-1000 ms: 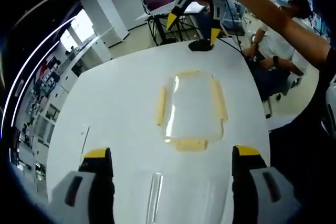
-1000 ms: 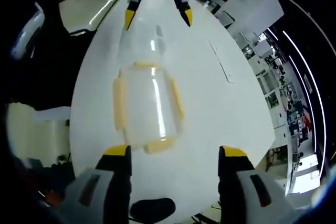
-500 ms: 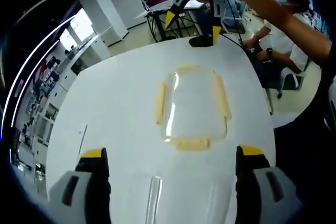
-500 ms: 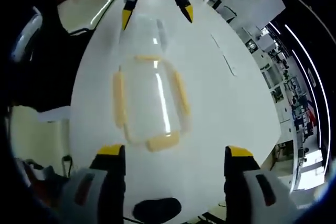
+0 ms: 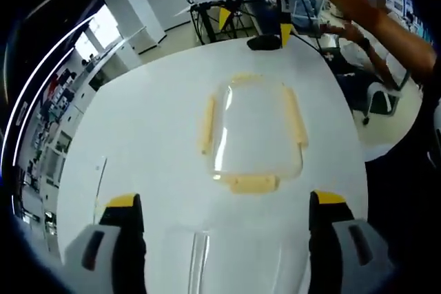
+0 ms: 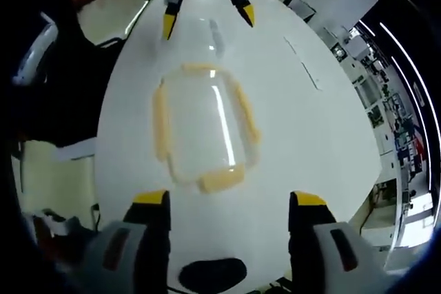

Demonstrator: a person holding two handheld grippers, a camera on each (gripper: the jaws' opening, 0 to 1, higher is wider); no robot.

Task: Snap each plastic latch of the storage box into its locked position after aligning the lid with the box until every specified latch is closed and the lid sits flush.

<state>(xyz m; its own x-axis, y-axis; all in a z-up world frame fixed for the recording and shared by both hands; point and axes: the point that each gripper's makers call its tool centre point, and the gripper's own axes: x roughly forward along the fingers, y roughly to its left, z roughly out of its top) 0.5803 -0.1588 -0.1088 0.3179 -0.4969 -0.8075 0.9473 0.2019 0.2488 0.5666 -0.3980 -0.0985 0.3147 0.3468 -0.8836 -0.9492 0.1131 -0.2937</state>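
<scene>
In the left gripper view, the left gripper (image 5: 224,208) hovered low over the white bench (image 5: 151,122) with its jaws spread apart and empty. Just beyond them lay the clear storage box lid (image 5: 253,132), flat on the bench, its four yellow latches (image 5: 252,183) along the edges. At the far bench edge, the right gripper (image 5: 253,22) hung above a black object (image 5: 264,43), its jaws likewise released and empty.

White round table (image 5: 151,122) — small black object (image 6: 212,273) at its edge; white cabinets (image 5: 127,12) beyond.
</scene>
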